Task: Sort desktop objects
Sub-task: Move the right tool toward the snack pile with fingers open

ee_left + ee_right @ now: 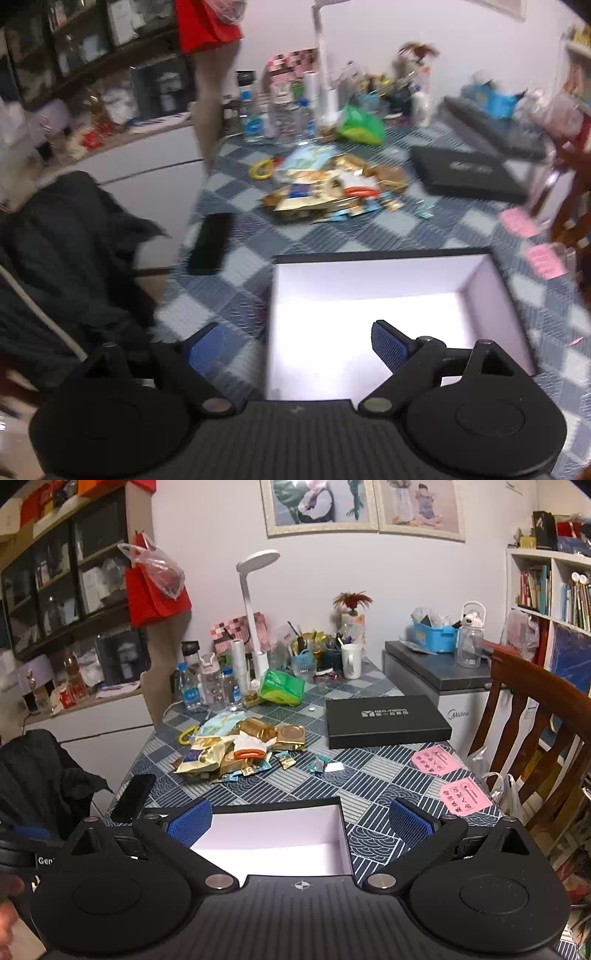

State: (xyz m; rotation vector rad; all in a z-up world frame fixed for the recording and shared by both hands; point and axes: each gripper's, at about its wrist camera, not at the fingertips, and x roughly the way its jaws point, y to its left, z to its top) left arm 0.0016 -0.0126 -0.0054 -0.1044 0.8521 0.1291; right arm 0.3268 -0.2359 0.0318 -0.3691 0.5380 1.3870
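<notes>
Blue-checked oilcloth covered the table [373, 775], and an open black box [273, 840] with a white inside sat at its near edge, likely placed there to receive sorted things. Beyond it lay its probable lid [386, 720], set aside flat. A heap of gold snack wrappers [240, 751] waited mid-table, well apart from the box. Both the left gripper [295, 343] and right gripper [299, 821] hovered above the box, jaws spread and holding nothing.

Left view all motion-blurred: bottles [280, 110] unreadable, snack pile [332, 188] smeared. White box [273, 843] near side hidden behind gripper body in both. Chair [535, 746] cut off at right edge.
</notes>
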